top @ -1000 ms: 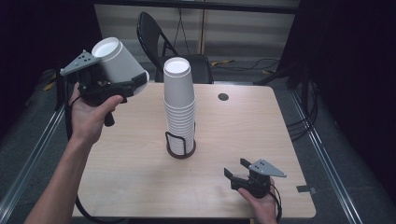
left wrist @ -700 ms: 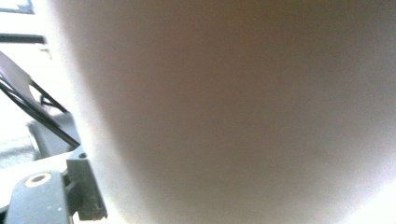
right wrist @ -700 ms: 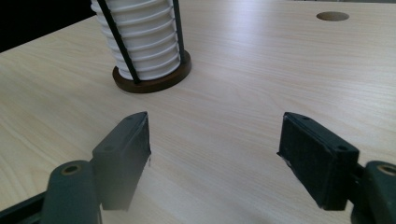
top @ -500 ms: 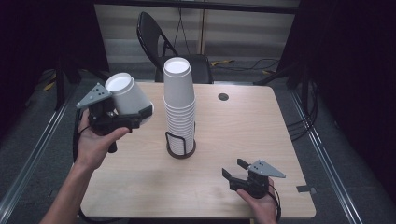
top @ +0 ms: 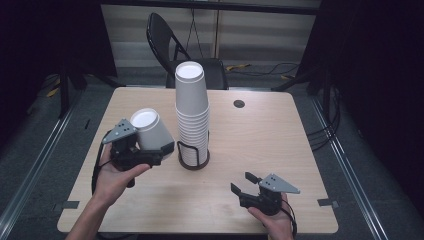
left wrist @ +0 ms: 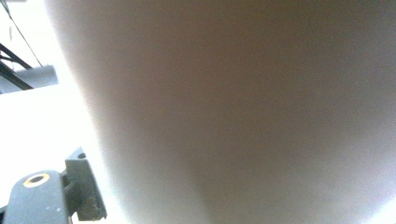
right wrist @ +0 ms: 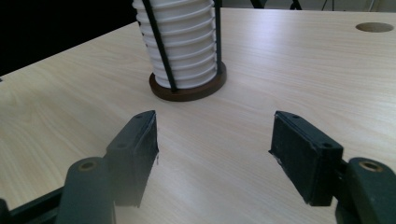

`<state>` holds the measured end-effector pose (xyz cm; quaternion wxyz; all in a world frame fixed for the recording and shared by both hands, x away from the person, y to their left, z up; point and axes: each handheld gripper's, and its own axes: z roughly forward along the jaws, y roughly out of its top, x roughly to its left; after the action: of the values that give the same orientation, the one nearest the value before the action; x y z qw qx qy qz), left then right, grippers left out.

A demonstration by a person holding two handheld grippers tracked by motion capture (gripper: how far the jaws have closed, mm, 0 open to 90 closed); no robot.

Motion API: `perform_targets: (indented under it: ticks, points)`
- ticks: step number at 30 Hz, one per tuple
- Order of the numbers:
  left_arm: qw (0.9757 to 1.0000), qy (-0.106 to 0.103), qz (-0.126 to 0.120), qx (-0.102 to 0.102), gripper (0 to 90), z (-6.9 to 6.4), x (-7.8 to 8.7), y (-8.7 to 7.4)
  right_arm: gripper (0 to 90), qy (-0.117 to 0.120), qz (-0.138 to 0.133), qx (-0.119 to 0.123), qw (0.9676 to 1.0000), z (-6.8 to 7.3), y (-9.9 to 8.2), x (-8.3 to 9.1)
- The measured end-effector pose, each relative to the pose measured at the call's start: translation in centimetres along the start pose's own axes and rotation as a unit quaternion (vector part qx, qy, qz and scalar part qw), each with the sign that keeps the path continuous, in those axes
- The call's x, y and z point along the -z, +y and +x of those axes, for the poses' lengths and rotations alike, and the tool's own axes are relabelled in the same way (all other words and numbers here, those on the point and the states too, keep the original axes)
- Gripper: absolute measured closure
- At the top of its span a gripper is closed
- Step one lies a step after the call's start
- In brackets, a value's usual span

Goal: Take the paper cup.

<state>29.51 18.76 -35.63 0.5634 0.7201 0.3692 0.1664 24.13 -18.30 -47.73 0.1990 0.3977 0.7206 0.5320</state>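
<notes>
No brand, label or lettering can be read on anything here — the cups are plain white and the grippers bare black.

The left gripper (top: 150, 150) is held over the left part of the table (top: 280, 130), the hand cupped under its body with the palm up and the forearm coming in from the bottom edge. Its jaws pinch a single white paper cup (top: 151, 131) that lies tipped on its side, base toward the camera, just left of the cup stack (top: 192, 112). In the left gripper view the cup wall (left wrist: 243, 112) looms pale and blurred.

The stack stands upright in a dark wire holder (top: 194, 157) near the table's middle.

The right gripper (top: 244, 184) rests low at the near right of the table, its jaws spread with nothing between them, though they have just been closing a little — they point toward the holder's round base (right wrist: 189, 91).
</notes>
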Motion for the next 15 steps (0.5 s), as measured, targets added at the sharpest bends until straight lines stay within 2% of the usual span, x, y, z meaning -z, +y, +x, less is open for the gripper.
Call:
perform_targets:
  ticks: [1,2,4,5,8,9,11,12,14,15]
  points:
    - [1.0,0.0,0.0,0.0,12.0,0.0,0.0,0.0,31.7,0.0,0.0,0.0,1.0,0.0,0.0,0.0]
    - [0.9999,0.008,0.007,-0.01,12.0,-0.6,-0.4,-0.6,31.7,0.003,0.001,0.003,1.0,0.2,0.1,-0.1]
    - [0.9998,0.007,0.013,-0.012,12.0,-0.9,-0.6,-0.7,31.9,0.004,0.0,0.005,1.0,0.3,0.1,-0.2]
    - [0.9997,-0.001,0.023,-0.01,12.0,-1.2,-0.8,-0.8,32.2,0.005,0.0,0.002,1.0,0.4,0.2,-0.2]
    - [0.9995,-0.014,0.027,-0.007,12.0,-2.1,-1.3,-1.3,33.6,0.007,-0.003,0.002,1.0,0.5,0.6,-0.5]
    - [0.9994,-0.019,0.029,-0.01,12.0,-2.8,-1.8,-1.7,33.7,0.009,-0.002,0.007,0.9999,0.8,0.9,-0.7]
    - [0.9991,-0.026,0.033,-0.009,12.0,-3.0,-2.0,-1.8,34.1,0.012,0.0,0.009,0.9999,0.9,1.0,-0.8]
    - [0.9989,-0.032,0.033,-0.007,12.0,-3.2,-2.3,-2.0,34.6,0.017,0.002,0.018,0.9997,1.3,1.4,-1.1]
    - [0.9989,-0.033,0.034,0.004,12.1,-3.5,-2.7,-2.2,35.0,0.019,0.004,0.019,0.9996,1.5,1.5,-1.2]
    - [0.9988,-0.033,0.036,0.006,12.1,-3.8,-3.0,-2.5,35.7,0.029,0.003,0.024,0.9993,1.9,1.9,-1.5]
